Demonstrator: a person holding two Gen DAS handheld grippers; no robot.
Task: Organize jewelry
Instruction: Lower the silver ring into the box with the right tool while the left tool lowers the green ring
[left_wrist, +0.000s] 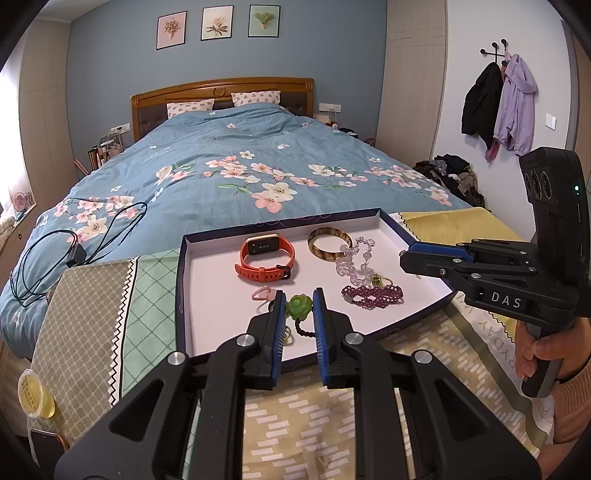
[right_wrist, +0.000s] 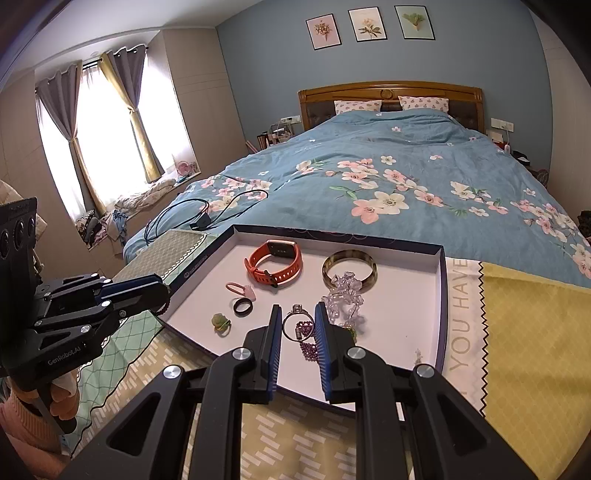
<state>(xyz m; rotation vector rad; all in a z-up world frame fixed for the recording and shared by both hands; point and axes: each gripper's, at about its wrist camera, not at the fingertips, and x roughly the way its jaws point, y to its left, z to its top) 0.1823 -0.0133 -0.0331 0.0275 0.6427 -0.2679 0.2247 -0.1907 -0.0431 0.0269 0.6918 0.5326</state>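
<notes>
A shallow white-floored tray (left_wrist: 402, 229) (right_wrist: 441, 295) holds an orange watch (left_wrist: 267, 254) (right_wrist: 275, 264), an amber bangle (left_wrist: 328, 243) (right_wrist: 349, 271), clear crystal beads (left_wrist: 354, 258) (right_wrist: 345, 295), a purple bead bracelet (left_wrist: 371, 296), a pink ring (right_wrist: 240, 288), a black ring (right_wrist: 243, 306), a green rose ring (left_wrist: 298, 306) (right_wrist: 220, 320) and a silver ring (right_wrist: 295, 321). My left gripper (left_wrist: 298, 297) (right_wrist: 164, 291) hovers at the tray's left edge, jaws slightly apart. A short strand of dark beads (left_wrist: 306, 331) shows by one pad; I cannot tell how it hangs. My right gripper (right_wrist: 298, 310) (left_wrist: 404, 256) hovers over the tray, narrowly open and holding nothing.
The tray lies on patterned cloths (left_wrist: 295, 417) at the foot of a bed with a blue floral quilt (left_wrist: 240, 166). A black cable (left_wrist: 74, 254) lies on the quilt at the left. A yellow cloth (right_wrist: 535, 350) lies to the right. A hand (left_wrist: 535, 354) grips the right tool's handle.
</notes>
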